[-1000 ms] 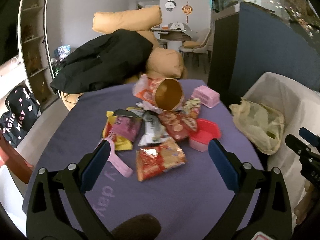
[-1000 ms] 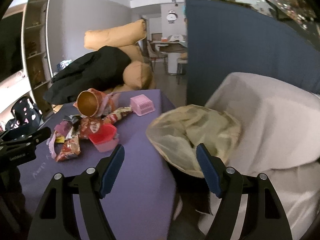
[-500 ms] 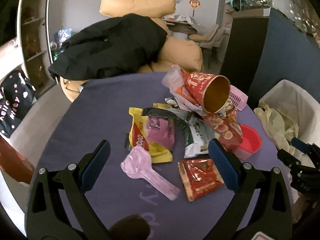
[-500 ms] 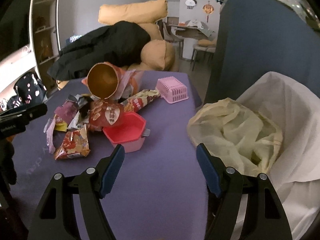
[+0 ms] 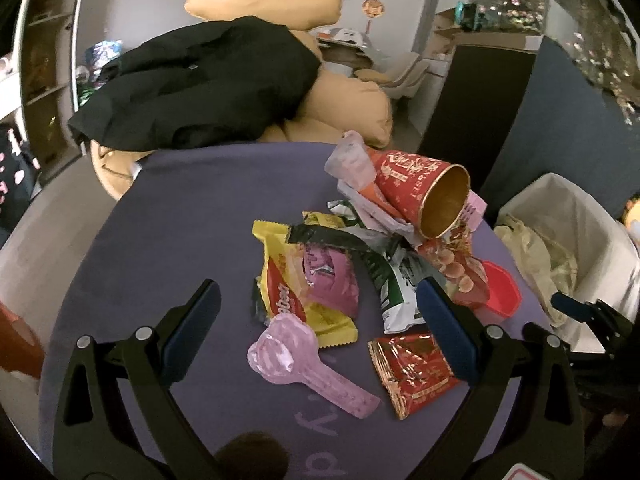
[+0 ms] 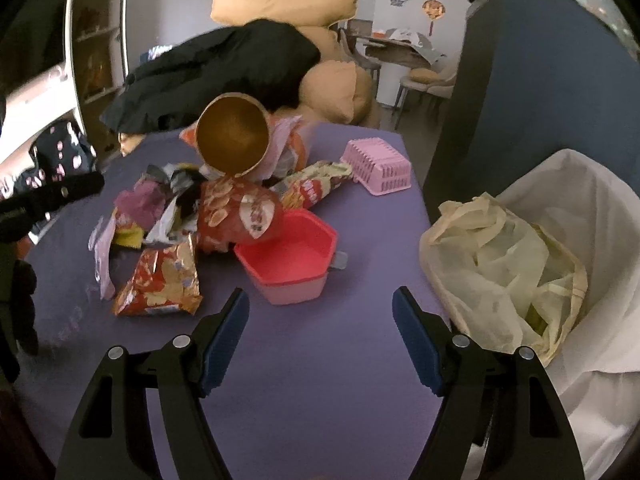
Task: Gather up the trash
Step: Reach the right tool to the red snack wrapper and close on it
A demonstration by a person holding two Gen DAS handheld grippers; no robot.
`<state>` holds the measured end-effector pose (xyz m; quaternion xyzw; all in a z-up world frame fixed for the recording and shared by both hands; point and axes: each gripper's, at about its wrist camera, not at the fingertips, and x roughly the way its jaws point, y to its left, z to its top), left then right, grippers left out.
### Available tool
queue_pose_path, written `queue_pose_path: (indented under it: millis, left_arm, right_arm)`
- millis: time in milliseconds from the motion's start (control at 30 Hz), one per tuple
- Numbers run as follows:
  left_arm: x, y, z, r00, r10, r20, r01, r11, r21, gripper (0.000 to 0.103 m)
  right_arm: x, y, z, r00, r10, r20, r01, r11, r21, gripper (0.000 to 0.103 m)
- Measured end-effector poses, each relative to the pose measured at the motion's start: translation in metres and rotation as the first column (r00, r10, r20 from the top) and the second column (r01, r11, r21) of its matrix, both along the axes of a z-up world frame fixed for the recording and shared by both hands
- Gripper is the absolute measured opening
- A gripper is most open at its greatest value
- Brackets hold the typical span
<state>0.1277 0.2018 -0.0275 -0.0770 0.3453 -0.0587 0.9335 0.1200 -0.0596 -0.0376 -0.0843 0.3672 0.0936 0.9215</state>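
Note:
A pile of trash lies on the purple table [image 5: 172,240]: a red paper cup [image 5: 420,196] on its side, a yellow and pink wrapper [image 5: 308,288], a red foil packet [image 5: 412,372], a pink plastic scoop [image 5: 296,360]. My left gripper [image 5: 318,320] is open and empty, just above the scoop and wrappers. My right gripper [image 6: 320,324] is open and empty, over bare table in front of a pink tub [image 6: 292,256]. The cup [image 6: 234,140] and a red snack bag [image 6: 160,280] show there too. A white-lined bin [image 6: 568,208] holding a cream bag [image 6: 492,256] stands to the right.
A pink basket [image 6: 378,166] sits at the table's far right corner. A black jacket [image 5: 200,84] lies over tan cushions [image 5: 348,108] behind the table. A dark blue partition [image 6: 540,80] stands at the right, behind the bin.
Both grippers have moved in toward the trash pile. The left one swung left and lower over the wrappers; the right one swung left from the bin to the table.

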Motion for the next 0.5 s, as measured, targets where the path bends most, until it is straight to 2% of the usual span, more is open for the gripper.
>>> queue_pose_path:
  millis: [100, 200, 300, 500]
  left_arm:
    - [0.004, 0.006, -0.004, 0.999, -0.023, -0.046, 0.023, 1.0, 0.013, 0.094]
    - [0.007, 0.021, -0.013, 0.995, -0.026, -0.101, 0.023, 0.999, -0.029, 0.094]
    - [0.005, 0.033, -0.019, 0.994, -0.004, -0.112, -0.002, 0.998, -0.057, 0.093]
    - [-0.003, 0.056, -0.022, 0.992, 0.033, -0.123, -0.041, 0.997, -0.066, 0.082]
  right_arm:
    - [-0.002, 0.01, -0.001, 1.0, 0.022, -0.011, -0.022, 1.0, 0.0, 0.07]
    - [-0.004, 0.022, 0.001, 0.997, 0.07, -0.032, -0.069, 0.997, 0.044, 0.07]
    - [-0.003, 0.041, -0.003, 0.99, 0.129, -0.062, -0.125, 0.99, 0.063, 0.07]
    - [0.009, 0.071, -0.011, 0.974, 0.203, -0.105, -0.19, 0.974, 0.119, 0.07]
